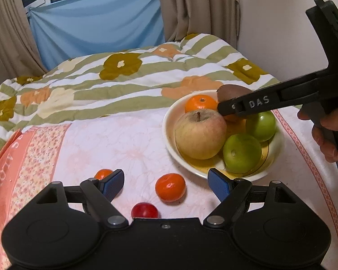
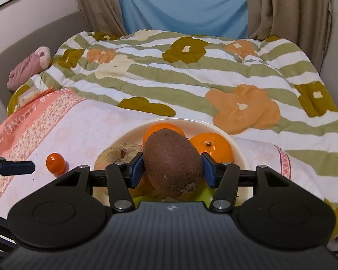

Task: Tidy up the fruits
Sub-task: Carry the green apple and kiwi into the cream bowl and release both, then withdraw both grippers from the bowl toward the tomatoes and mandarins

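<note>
A white bowl [image 1: 169,135] on the pink cloth holds a yellow-pink apple [image 1: 199,133], two green apples [image 1: 242,153], and tangerines [image 1: 200,103]. My right gripper [image 2: 172,165] is shut on a brown kiwi [image 2: 172,164] and holds it over the bowl [image 2: 236,150]; the kiwi also shows in the left wrist view [image 1: 231,92]. My left gripper [image 1: 166,185] is open and empty, low over the cloth. A tangerine [image 1: 170,187] lies between its fingers, a red plum [image 1: 144,210] nearer, and a small tangerine [image 1: 103,173] behind the left finger.
A flowered striped quilt [image 1: 124,74] is heaped behind the cloth. Curtains and a blue sheet [image 1: 97,27] hang at the back. A wall stands to the right. A pink bundle [image 2: 29,67] lies at the far left.
</note>
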`<action>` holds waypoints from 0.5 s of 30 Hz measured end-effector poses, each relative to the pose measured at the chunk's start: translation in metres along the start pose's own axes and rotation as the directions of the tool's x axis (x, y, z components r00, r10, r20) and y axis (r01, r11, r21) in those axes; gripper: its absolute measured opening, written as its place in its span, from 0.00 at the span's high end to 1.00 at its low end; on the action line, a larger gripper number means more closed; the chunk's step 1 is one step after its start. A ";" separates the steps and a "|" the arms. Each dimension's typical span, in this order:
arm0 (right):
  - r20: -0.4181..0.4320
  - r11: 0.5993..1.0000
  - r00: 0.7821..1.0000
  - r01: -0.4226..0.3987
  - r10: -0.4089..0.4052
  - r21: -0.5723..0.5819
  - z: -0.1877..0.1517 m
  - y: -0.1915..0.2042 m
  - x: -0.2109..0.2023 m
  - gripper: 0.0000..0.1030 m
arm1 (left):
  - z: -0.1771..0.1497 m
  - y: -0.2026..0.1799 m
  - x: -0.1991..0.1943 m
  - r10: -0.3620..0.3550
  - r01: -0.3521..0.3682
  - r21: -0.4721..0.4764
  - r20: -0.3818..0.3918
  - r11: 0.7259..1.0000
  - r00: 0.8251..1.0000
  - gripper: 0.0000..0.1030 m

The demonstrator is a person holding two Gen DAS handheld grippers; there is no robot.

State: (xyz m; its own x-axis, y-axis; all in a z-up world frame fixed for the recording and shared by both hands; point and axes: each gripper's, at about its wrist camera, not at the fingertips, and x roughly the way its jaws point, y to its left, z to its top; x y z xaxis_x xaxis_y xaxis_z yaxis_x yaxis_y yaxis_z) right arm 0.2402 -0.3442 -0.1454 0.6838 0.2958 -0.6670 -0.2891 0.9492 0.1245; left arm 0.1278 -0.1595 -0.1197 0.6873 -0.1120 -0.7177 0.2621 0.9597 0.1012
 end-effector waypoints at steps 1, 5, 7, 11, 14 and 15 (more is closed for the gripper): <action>0.003 1.000 1.000 0.003 -0.003 0.003 -0.001 -0.001 0.001 0.32 | -0.001 0.000 0.000 0.002 -0.002 -0.001 -0.002 1.000 1.000 0.18; 0.004 1.000 1.000 -0.011 0.011 0.007 -0.002 -0.003 0.002 0.28 | -0.004 0.002 0.001 0.005 -0.005 -0.002 -0.013 1.000 1.000 0.18; 0.012 1.000 1.000 -0.007 0.006 0.019 -0.003 -0.005 0.000 0.18 | -0.005 0.002 0.000 0.008 -0.008 -0.001 -0.016 1.000 1.000 0.18; 0.035 0.998 0.999 -0.014 0.012 0.054 -0.005 -0.008 -0.007 0.07 | -0.007 0.004 -0.004 0.017 -0.017 -0.002 -0.016 1.000 1.000 0.18; 0.038 0.999 0.999 0.002 -0.003 0.045 -0.003 -0.007 -0.013 0.07 | -0.006 0.006 -0.008 0.022 -0.022 -0.007 -0.012 1.000 1.000 0.18; 0.041 0.999 0.999 0.005 -0.007 0.040 -0.002 -0.005 -0.015 0.07 | -0.005 0.007 -0.010 0.024 -0.024 -0.009 -0.009 1.000 1.000 0.18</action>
State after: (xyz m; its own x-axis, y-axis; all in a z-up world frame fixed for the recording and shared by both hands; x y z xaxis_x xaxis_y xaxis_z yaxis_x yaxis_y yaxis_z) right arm 0.2297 -0.3542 -0.1376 0.7127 0.2934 -0.6372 -0.2585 0.9543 0.1503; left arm 0.1196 -0.1502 -0.1149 0.6871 -0.0862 -0.7215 0.2388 0.9646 0.1122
